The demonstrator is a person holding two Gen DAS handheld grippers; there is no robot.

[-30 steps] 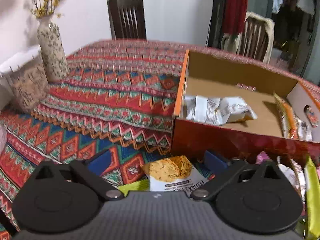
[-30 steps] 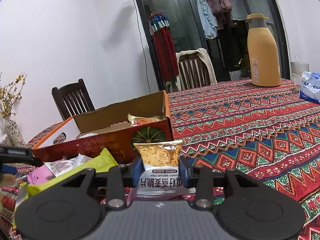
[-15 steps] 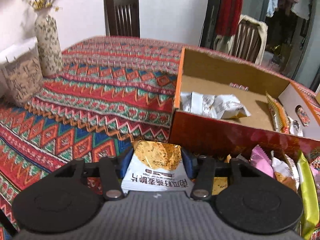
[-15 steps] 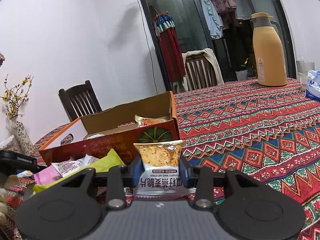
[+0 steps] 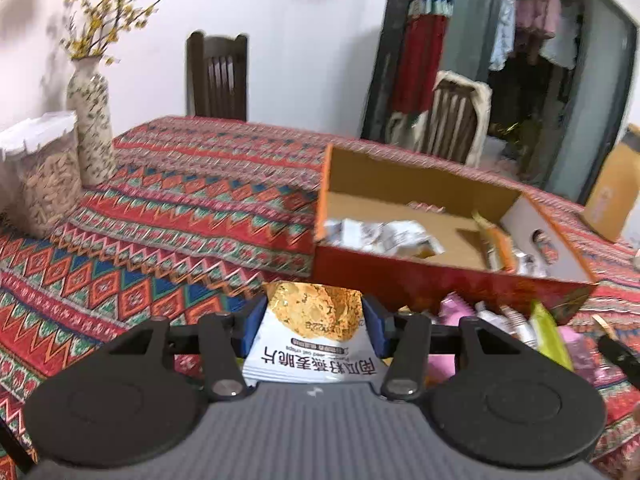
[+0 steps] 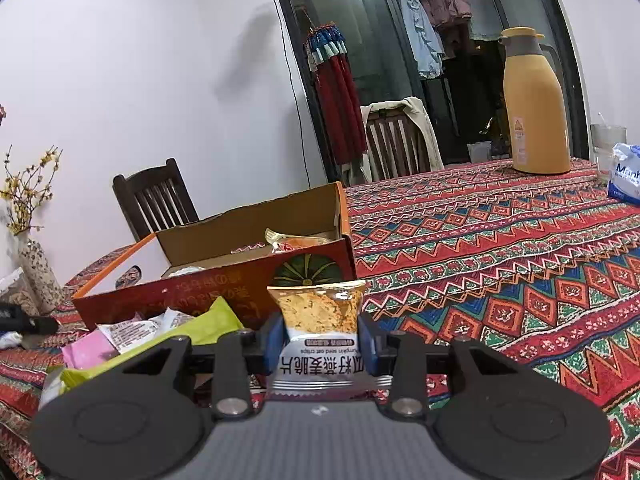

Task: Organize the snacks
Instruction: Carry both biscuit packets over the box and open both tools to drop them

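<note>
My left gripper [image 5: 314, 322] is shut on a white and gold oat-crisp packet [image 5: 314, 332], held just above the patterned tablecloth in front of the open orange cardboard box [image 5: 440, 276]. That box holds several white wrappers [image 5: 384, 236] and a few packets at its right end. My right gripper [image 6: 320, 338] is shut on a second oat-crisp packet [image 6: 318, 320], in front of the same box [image 6: 224, 292]. A loose pile of snacks [image 6: 132, 332], with a lime-green packet [image 6: 192, 328] on top, lies between the grippers and the box.
A flower vase [image 5: 90, 120] and a jar of seeds [image 5: 40, 176] stand at the left of the table. A yellow thermos [image 6: 534, 104], a glass and a blue-white pack [image 6: 626, 174] stand far right. Wooden chairs [image 5: 218, 76] line the far side.
My left gripper closed on the oat-crisp packet that lay on the cloth and lifted it, tilting up toward the box. The right gripper kept still with its packet.
</note>
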